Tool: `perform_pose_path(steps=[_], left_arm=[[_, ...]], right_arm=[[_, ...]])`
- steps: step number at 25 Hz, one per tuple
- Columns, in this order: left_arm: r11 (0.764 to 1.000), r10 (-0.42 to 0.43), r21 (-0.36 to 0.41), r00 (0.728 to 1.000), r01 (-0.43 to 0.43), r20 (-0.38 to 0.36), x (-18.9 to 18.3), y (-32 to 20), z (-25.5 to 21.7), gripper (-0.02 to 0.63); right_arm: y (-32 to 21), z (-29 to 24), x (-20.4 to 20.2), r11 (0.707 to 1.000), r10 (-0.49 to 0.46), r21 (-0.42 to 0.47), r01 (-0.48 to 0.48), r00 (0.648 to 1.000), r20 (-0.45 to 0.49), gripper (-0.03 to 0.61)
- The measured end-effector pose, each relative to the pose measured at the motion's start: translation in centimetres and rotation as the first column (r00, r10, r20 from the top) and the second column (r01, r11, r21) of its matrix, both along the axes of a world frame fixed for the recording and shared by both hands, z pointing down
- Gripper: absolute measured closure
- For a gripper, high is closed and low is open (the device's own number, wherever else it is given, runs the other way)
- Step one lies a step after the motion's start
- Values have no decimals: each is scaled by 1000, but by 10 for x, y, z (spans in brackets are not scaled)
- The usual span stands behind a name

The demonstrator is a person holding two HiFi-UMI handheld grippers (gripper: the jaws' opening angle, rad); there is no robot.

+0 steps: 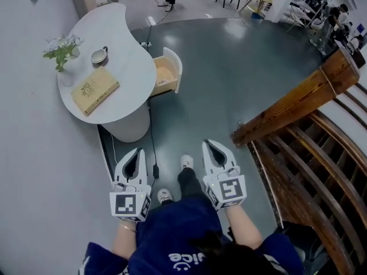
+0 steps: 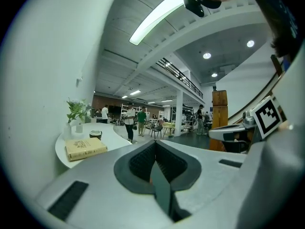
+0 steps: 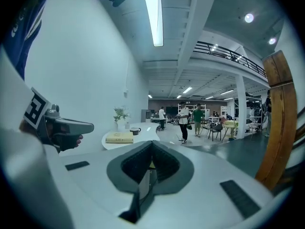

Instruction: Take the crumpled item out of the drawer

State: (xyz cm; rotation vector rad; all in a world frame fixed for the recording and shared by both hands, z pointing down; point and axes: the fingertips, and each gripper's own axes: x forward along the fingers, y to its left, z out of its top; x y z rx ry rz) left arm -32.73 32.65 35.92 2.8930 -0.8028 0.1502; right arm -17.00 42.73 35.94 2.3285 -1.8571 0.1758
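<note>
One white drawer point(image 1: 176, 67) standing open, pale tan inside, contents unclear

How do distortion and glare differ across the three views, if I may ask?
Head view: mild wide-angle bend curves the wooden railing; a pale sheen lies on the dark floor. Left gripper view: strong fisheye with black corners; the ceiling light is blown out. Right gripper view: same fisheye; the wooden post bows.
</note>
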Motion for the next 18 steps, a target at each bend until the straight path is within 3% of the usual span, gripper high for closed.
perform_pose_path(steps=[3, 10, 18], left_arm=[[999, -47, -23, 998, 46, -29, 13, -18, -4, 609], [991, -134, -27, 991, 134, -17, 60, -64, -2, 609], [980, -197, -12, 980, 197, 17, 123, -98, 3, 609]], right_arm=[[-19, -2, 22, 1000, -21, 7, 21, 1000, -1, 572], [-73, 0, 75, 996, -91, -2, 91, 996, -12, 572], [-117, 5, 148, 991, -132, 13, 131, 990, 57, 572]])
